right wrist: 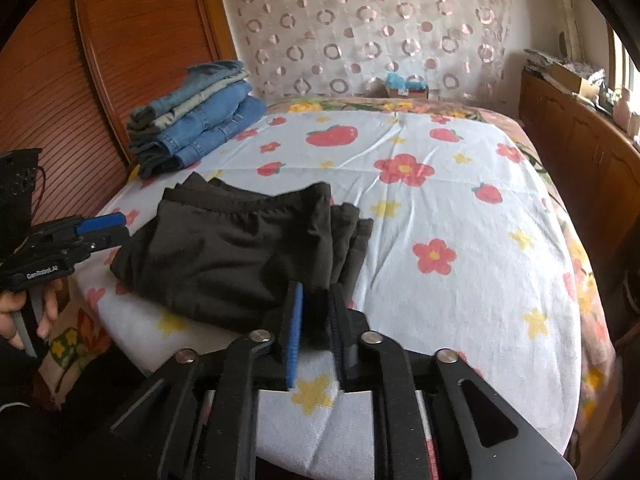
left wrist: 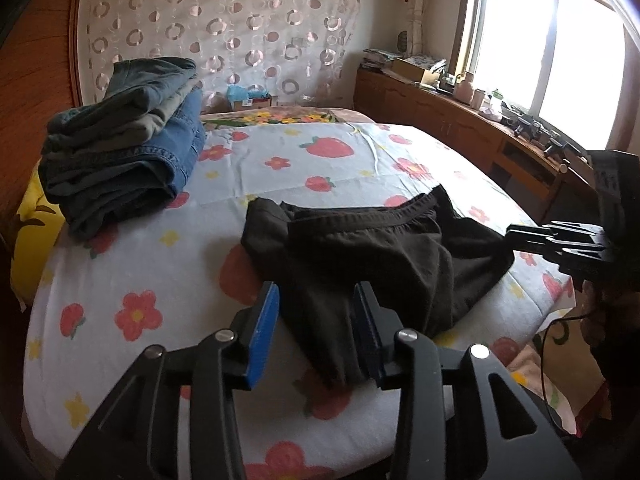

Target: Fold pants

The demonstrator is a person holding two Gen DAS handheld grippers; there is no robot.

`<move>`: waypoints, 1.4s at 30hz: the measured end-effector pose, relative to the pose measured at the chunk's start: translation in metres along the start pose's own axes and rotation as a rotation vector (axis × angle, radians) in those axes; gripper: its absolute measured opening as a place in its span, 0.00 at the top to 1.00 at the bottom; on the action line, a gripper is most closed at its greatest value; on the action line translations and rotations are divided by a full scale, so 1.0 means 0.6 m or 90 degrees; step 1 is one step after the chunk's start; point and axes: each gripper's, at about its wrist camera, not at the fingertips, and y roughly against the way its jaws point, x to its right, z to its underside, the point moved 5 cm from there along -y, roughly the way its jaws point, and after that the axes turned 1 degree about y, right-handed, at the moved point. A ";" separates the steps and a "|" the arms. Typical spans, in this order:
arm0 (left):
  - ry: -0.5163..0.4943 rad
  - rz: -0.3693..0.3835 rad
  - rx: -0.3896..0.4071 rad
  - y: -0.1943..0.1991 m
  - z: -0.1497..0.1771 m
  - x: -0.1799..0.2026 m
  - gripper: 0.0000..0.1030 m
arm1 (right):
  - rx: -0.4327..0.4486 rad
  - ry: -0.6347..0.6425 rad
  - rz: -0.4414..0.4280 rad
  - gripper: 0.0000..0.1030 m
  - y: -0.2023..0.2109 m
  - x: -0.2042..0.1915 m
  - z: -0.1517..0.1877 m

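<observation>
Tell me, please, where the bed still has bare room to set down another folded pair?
The sheet is free right of the black pants up to the cabinet-side edge, and beyond them toward the curtain. It is crowded at the left: the jeans stack fills the far-left corner.

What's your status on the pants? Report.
Left gripper open, fingers straddling black pants. Right gripper open at their near edge. Jeans stack clear, far corner.

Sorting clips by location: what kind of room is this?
Most likely a home bedroom: black pants lie on a bed with a strawberry-print sheet, a stack of folded jeans sits near the wooden headboard, and a cluttered sideboard runs under the window.
</observation>
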 end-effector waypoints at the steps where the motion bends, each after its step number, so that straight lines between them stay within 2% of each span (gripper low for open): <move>1: 0.002 -0.004 0.002 -0.001 -0.003 -0.002 0.63 | 0.001 0.002 0.000 0.75 0.000 0.000 -0.002; 10: 0.004 -0.003 0.009 -0.022 -0.033 -0.002 0.63 | -0.003 0.008 -0.007 0.72 -0.026 0.004 -0.046; 16: 0.012 0.040 -0.021 -0.052 -0.045 0.002 0.63 | -0.017 0.008 -0.020 0.72 -0.061 0.008 -0.080; 28: -0.003 0.024 -0.044 -0.086 -0.044 0.004 0.64 | -0.074 0.020 -0.026 0.72 -0.126 0.017 -0.092; 33: -0.020 0.023 -0.032 -0.080 -0.050 0.008 0.84 | -0.081 0.019 -0.037 0.72 -0.137 0.023 -0.096; 34: -0.024 0.029 -0.033 -0.079 -0.053 0.009 0.85 | -0.083 0.018 -0.040 0.72 -0.139 0.024 -0.096; 35: -0.026 0.030 -0.032 -0.077 -0.056 0.010 0.86 | -0.082 0.018 -0.047 0.76 -0.139 0.023 -0.096; 36: -0.030 0.031 -0.028 -0.073 -0.061 0.013 0.87 | -0.081 0.020 -0.060 0.89 -0.140 0.020 -0.097; 39: -0.038 0.036 -0.011 -0.060 -0.078 0.018 0.89 | -0.061 0.024 -0.067 0.95 -0.130 0.015 -0.100; 42: -0.037 0.032 0.018 -0.046 -0.099 0.021 0.89 | -0.007 0.013 -0.051 0.95 -0.103 0.017 -0.114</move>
